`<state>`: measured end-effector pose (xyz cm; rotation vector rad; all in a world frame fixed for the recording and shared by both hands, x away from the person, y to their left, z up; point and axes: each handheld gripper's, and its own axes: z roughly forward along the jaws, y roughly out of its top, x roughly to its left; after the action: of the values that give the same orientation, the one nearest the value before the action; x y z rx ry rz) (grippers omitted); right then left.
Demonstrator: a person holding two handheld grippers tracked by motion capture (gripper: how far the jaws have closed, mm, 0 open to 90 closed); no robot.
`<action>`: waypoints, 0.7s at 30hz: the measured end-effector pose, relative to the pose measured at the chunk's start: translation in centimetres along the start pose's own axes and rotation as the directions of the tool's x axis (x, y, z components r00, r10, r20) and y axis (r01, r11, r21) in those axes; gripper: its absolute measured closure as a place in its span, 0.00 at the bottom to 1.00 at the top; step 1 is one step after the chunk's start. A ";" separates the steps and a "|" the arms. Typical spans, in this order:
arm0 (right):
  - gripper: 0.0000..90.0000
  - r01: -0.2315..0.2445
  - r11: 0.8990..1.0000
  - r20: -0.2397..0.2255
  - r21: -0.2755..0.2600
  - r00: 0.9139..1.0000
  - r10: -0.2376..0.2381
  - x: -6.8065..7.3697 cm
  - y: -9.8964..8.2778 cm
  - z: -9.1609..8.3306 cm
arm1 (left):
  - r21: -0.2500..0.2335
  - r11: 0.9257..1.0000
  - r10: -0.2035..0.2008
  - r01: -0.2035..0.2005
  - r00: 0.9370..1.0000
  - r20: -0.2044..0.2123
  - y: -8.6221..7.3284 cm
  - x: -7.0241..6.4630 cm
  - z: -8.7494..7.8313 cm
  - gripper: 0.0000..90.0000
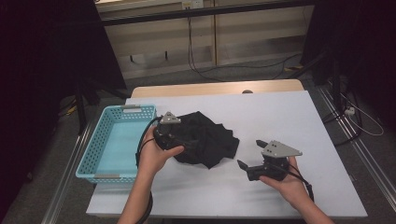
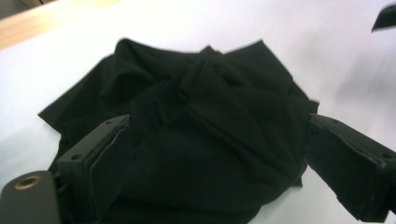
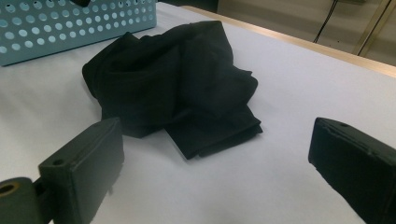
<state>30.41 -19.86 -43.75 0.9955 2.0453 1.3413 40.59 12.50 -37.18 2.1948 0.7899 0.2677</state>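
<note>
The black cloth (image 1: pixel 205 139) lies crumpled in a loose heap on the white worktop (image 1: pixel 280 116), a little left of its middle and just beside the right wall of the light blue basket (image 1: pixel 112 140). It is plain dark fabric, with many folds and several flat corners that stick out at the edge.

In the high view the left claw (image 1: pixel 184 137) is over the cloth's 9 o'clock side, and the right claw (image 1: pixel 250 154) is at about 4 o'clock from the heap, apart from it, above bare worktop.

The left gripper view shows the folds from very near: a thick ridge of cloth (image 2: pixel 205 116) runs across the middle, and the heap lies between the two wide-spread jaws, which do not press on it, so the left claw is released. The right gripper view shows a flat folded flap (image 3: pixel 215 130) at the near edge and the basket's (image 3: pixel 70 28) perforated wall behind the cloth. The right claw is released too, its jaws far apart with nothing between them.
</note>
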 end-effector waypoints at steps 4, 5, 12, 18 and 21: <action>0.03 0.003 1.000 -0.005 0.005 1.000 -0.003 0.3 0.1 0.4 | -0.021 1.000 -0.019 0.020 1.000 0.013 -0.3 0.1 -0.2 0.10; 0.02 0.009 1.000 -0.009 0.008 1.000 -0.009 0.4 0.1 0.7 | -0.014 1.000 -0.019 0.019 1.000 0.004 -0.6 0.2 -0.1 0.09; 0.02 -0.001 1.000 -0.026 0.009 1.000 0.002 0.9 0.6 1.9 | 0.001 1.000 -0.031 0.031 0.999 0.010 -1.3 0.2 -0.1 0.07; 0.05 -0.007 1.000 -0.027 0.010 1.000 0.008 1.1 1.5 3.4 | -0.004 0.999 -0.032 0.032 0.999 0.003 -1.6 0.2 -0.4 0.07; 0.06 0.006 1.000 -0.026 0.027 1.000 -0.006 1.4 1.8 4.3 | -0.007 0.999 -0.033 0.033 0.999 -0.004 -1.6 0.2 -0.5 0.07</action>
<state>33.26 -15.93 -43.82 0.9876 2.0889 1.3337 39.74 13.77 -38.02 2.1734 0.8252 0.2587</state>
